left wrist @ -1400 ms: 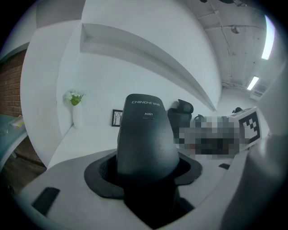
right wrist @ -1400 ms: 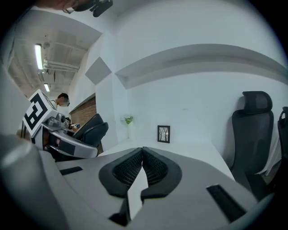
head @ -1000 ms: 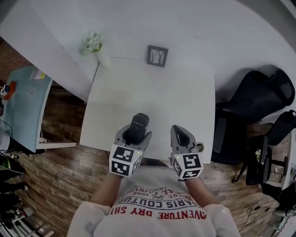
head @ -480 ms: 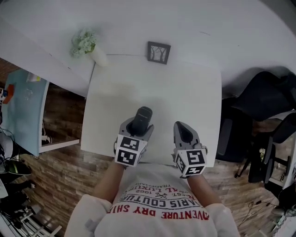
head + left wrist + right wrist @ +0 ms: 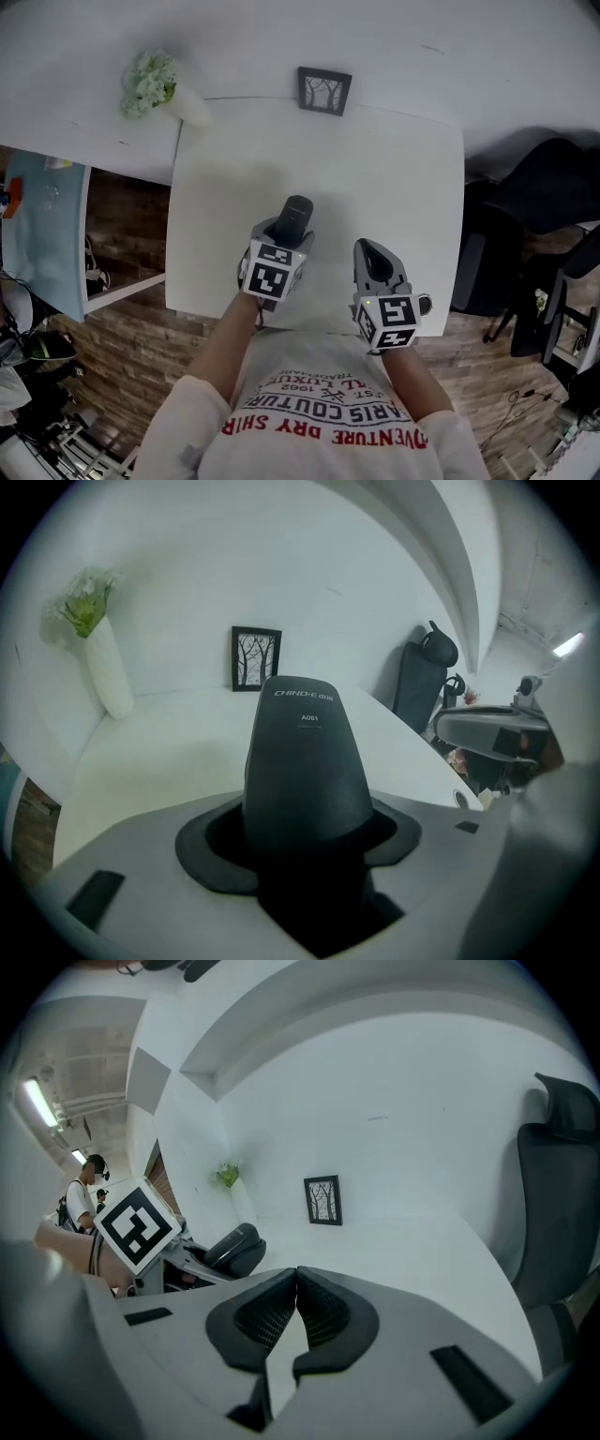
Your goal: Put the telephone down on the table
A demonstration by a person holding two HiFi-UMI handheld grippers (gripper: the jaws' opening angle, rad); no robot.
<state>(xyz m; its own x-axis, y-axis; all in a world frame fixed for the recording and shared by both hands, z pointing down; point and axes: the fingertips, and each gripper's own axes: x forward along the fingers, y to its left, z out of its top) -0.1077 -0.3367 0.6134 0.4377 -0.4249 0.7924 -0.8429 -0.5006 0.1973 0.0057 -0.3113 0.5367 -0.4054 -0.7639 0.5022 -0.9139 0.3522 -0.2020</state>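
The left gripper (image 5: 287,236) has its jaws clamped on the lower end of the black telephone handset (image 5: 305,761), which sticks forward over the near part of the white table (image 5: 394,178). Just beside it, the right gripper (image 5: 369,253) is empty, its jaws pressed together.

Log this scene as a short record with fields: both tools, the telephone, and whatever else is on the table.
left tool: shut on the telephone, over the near part of the table
right tool: shut, empty, beside the left one
telephone: black handset, top end sticking out past the jaws, not released
table: white; picture frame at the far edge, vase of flowers at the far left corner
chair: black, right of the table
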